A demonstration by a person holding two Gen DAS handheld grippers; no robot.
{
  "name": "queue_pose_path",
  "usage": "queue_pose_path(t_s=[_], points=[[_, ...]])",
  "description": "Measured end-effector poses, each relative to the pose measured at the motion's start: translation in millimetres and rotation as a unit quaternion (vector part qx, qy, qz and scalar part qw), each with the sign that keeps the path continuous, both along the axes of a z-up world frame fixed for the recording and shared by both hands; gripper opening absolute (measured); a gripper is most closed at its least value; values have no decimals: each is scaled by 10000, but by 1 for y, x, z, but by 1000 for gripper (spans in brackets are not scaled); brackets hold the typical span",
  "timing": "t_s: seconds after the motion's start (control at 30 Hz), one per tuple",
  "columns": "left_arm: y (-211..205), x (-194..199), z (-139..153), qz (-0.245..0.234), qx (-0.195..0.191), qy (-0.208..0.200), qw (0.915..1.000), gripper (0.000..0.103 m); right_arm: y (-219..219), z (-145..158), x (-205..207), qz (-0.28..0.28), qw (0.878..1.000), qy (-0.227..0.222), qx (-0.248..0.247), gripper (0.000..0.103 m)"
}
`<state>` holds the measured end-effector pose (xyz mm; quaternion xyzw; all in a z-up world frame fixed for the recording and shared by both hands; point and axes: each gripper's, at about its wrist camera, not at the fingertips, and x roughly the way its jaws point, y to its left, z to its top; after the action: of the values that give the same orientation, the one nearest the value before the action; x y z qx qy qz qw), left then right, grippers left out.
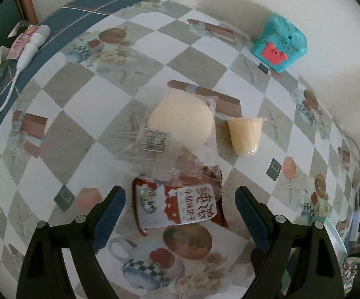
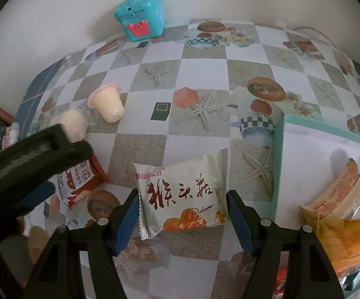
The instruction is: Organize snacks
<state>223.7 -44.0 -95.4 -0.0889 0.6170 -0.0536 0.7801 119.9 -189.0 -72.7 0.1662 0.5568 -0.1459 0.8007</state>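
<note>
My left gripper [image 1: 180,199] is open, its fingers on either side of a red and white biscuit packet [image 1: 177,204] lying on the table. Beyond it lie a round cream bun in clear wrap [image 1: 182,122] and a tipped jelly cup [image 1: 246,134]. My right gripper [image 2: 183,208] is open around a white snack packet with red characters [image 2: 182,194]. The left gripper [image 2: 30,164] shows at the left of the right wrist view, over the biscuit packet [image 2: 80,182], with the bun [image 2: 72,124] and jelly cup [image 2: 107,104] behind.
A teal box [image 2: 329,134] at the right holds orange and yellow snack packets [image 2: 339,194]. A teal toy with a red crown [image 1: 279,42] stands by the wall; it also shows in the right wrist view [image 2: 142,17]. A white cabled device [image 1: 32,44] lies at the far left.
</note>
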Motion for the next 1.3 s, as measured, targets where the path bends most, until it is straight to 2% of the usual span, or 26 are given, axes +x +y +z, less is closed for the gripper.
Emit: queue_pose_path(t_s=[0.17, 0.23, 0.27, 0.3, 0.4, 0.67, 1.07, 1.3], points=[[-5, 2, -8, 7, 33, 33, 10000, 90, 0, 3, -2, 10, 10000, -42, -19, 71], [-5, 0, -7, 6, 60, 26, 10000, 84, 0, 3, -3, -4, 10000, -46, -20, 71], [-5, -1, -6, 11, 113, 13, 9999, 75, 0, 4, -3, -11, 10000, -42, -20, 71], [-4, -3, -4, 8, 151, -4, 9999, 71, -1, 4, -3, -20, 10000, -35, -20, 71], [-3, -5, -2, -4, 77, 84, 9999, 68, -2, 6, -5, -65, 10000, -27, -24, 71], [2, -23, 10, -50, 40, 300, 9995, 66, -5, 26, -16, -185, 9998, -112, -33, 71], [22, -63, 47, -80, -37, 159, 9998, 66, -7, 68, -51, -387, 9986, -308, -196, 71], [21, -86, 71, -186, -176, -95, 9996, 66, -10, 81, -79, -537, 9976, -340, -268, 71]])
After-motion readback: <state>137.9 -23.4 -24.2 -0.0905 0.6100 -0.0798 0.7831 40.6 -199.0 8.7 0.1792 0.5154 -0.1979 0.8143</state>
